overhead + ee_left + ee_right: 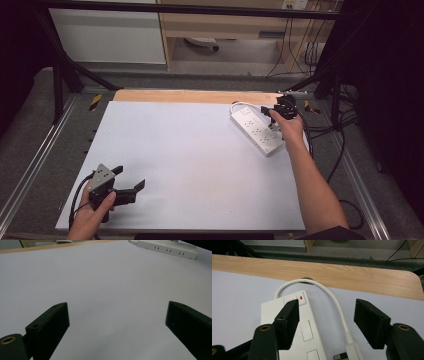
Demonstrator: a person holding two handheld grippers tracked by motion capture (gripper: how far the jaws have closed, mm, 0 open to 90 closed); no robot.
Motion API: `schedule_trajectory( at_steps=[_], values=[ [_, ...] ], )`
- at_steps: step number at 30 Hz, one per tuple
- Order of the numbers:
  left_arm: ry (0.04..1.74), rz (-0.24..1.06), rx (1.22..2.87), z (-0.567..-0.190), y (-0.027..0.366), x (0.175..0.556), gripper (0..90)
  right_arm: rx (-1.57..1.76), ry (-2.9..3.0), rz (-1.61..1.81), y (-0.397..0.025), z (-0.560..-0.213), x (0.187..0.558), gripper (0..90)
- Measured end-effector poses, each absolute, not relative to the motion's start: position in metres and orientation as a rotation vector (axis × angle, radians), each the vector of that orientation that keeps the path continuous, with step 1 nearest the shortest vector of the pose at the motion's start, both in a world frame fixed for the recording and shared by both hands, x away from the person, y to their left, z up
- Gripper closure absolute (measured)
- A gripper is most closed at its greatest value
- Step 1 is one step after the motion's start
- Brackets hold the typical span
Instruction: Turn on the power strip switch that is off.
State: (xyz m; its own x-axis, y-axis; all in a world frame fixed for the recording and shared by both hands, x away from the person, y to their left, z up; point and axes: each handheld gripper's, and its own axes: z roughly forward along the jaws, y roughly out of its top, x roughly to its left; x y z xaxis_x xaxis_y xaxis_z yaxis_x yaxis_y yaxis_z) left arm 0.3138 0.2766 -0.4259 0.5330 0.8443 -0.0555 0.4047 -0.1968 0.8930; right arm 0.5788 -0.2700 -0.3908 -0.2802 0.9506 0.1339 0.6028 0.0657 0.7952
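A white power strip (256, 130) lies slantwise at the table's far right, its white cord (239, 105) looping off the far end. My right gripper (270, 114) hovers open over that end. In the right gripper view, my right gripper (327, 303) has its left jaw above the strip (297, 327) near the switch with the red light (301, 298), and the cord (334, 302) runs between the jaws. My left gripper (131, 176) is held open near the front left corner, holding nothing. In the left gripper view, my left gripper (117, 305) faces bare white table, the strip (167, 248) far off.
The white tabletop (190, 160) ends in a wooden strip (195, 96) along the far edge, where the cord passes into a hole (305, 279). Black frame posts (57, 85) stand at both far corners. Loose black cables (345, 125) hang off the right side.
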Motion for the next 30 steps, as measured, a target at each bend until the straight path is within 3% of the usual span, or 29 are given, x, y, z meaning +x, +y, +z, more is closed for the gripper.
schedule_trajectory(
  at_steps=[10,22,30],
  values=[
    [1.037,0.569,1.807,-0.426,0.276,0.314,5.4,1.57,1.918,1.094,-0.271,-0.397,0.583,45.4],
    [1.03,0.57,1.809,-0.426,0.276,0.314,5.4,1.55,1.96,1.089,-0.261,-0.408,0.584,68.6],
    [1.024,0.569,1.812,-0.426,0.276,0.314,5.3,1.543,1.965,1.08,-0.255,-0.413,0.585,77.4]
  ],
)
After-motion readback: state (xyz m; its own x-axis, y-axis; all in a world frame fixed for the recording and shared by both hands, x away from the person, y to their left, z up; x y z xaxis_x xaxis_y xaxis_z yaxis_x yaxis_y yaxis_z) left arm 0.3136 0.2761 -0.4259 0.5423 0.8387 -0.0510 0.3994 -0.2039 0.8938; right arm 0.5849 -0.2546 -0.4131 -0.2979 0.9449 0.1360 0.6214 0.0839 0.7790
